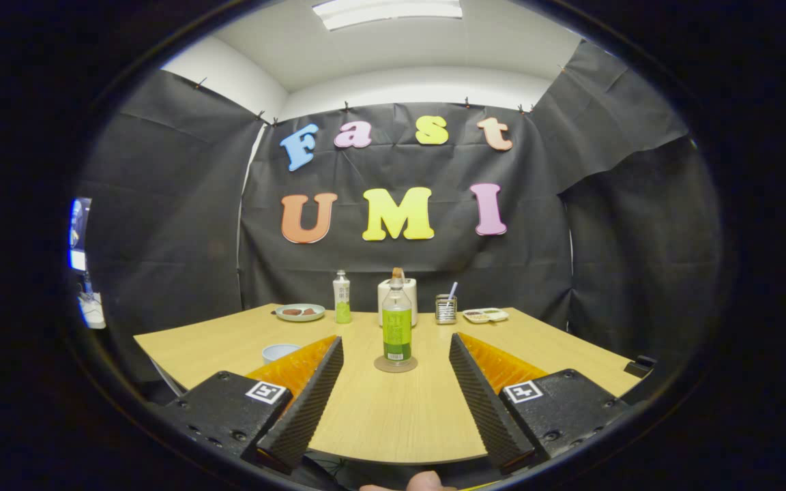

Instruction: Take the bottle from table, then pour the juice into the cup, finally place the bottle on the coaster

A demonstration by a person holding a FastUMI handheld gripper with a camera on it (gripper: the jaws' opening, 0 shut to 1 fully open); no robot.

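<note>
While the tongs point(396, 354) stand wide open with nothing gripped between their two fingers, the wooden desk point(393, 416) spreads out ahead of them and carries everything else. Taking the bottle point(397, 324) as the landmark: it stands upright on the desk just ahead of the fingers and midway between their tips, touching neither, with a green label around its lower half, some green liquid inside and a brownish cap on top. Directly behind the bottle, near the desk's far edge, sits a white boxy appliance point(405, 300), partly hidden by the bottle's neck. Left of the bottle and further back lies a pale plate point(300, 312) with dark food on it. Right of the bottle, also at the back, rests a small white tray point(485, 315). Under the bottle, touching its base, lies the round coaster point(396, 364). Left of the bottle and nearer, just beside the left finger, stands the pale cup point(278, 352). A second, slimmer bottle point(342, 297) stands behind and left, and a metal holder point(445, 308) with a utensil behind and right
</note>
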